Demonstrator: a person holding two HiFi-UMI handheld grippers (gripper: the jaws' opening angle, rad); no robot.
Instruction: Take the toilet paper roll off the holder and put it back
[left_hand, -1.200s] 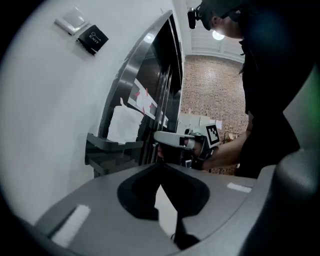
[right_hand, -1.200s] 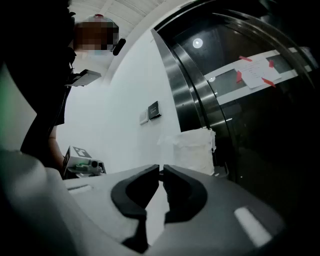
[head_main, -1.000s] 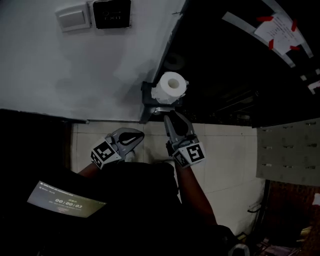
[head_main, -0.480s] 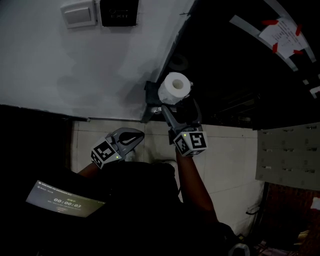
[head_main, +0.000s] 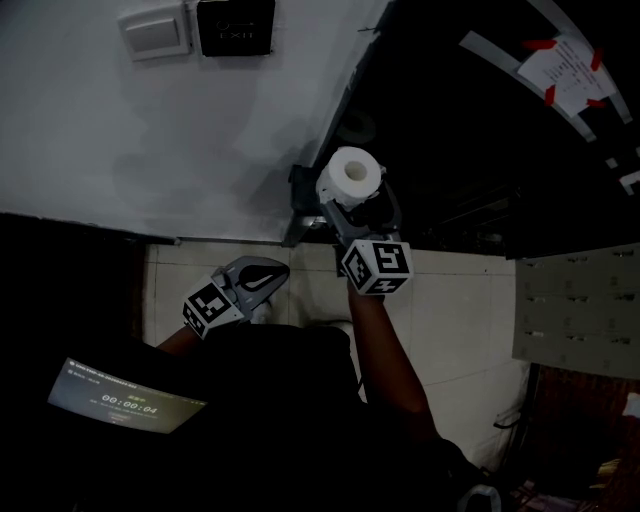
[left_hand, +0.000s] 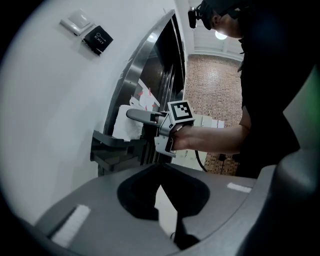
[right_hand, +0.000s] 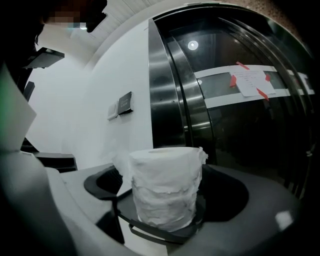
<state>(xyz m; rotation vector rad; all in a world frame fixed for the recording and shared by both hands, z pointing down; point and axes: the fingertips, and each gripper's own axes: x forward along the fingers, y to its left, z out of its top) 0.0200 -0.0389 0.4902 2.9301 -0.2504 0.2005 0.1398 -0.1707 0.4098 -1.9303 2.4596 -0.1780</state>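
**On the holder (head_main: 300, 195): toilet paper roll (head_main: 350, 175), right gripper (head_main: 358, 208) spread round it**

The toilet paper roll stands upright on the holder's tray, core hole up. It sits toward the tray's outer edge, away from the white wall (head_main: 150, 130). The holder is fixed to that wall, just beside the steel door frame (head_main: 335, 110).

The right gripper is level w/ the roll, which sits btwn its two jaws, one jaw each side. The jaws have just been opening & now stand wide, released. In the right gripper view the paper's sides show no squeeze, so nothing is clasped.

The left gripper (head_main: 268, 272) is well apart from the roll, low & left in the head view. Its jaws are together, nothing in them.

What each view adds:
- **Right gripper view:** the roll close up, w/ ragged outer layers & the tray's dark rim under it. A taped note (right_hand: 252, 80) hangs on the dark door behind.
- **Left gripper view:** a side-on look. One jaw of the right gripper reaches along the roll, a person's hand (left_hand: 200, 139) grips the handle, & the holder sticks out from the wall as a bracket.
- **Head view only:** a timer screen (head_main: 125, 400) at lower left & pale floor tiles (head_main: 460, 310) below the holder.
- **Head & left gripper views:** a light switch (head_main: 150, 30) & a dark plate (head_main: 235, 25) high on the wall. The right gripper view shows these only small & far off.
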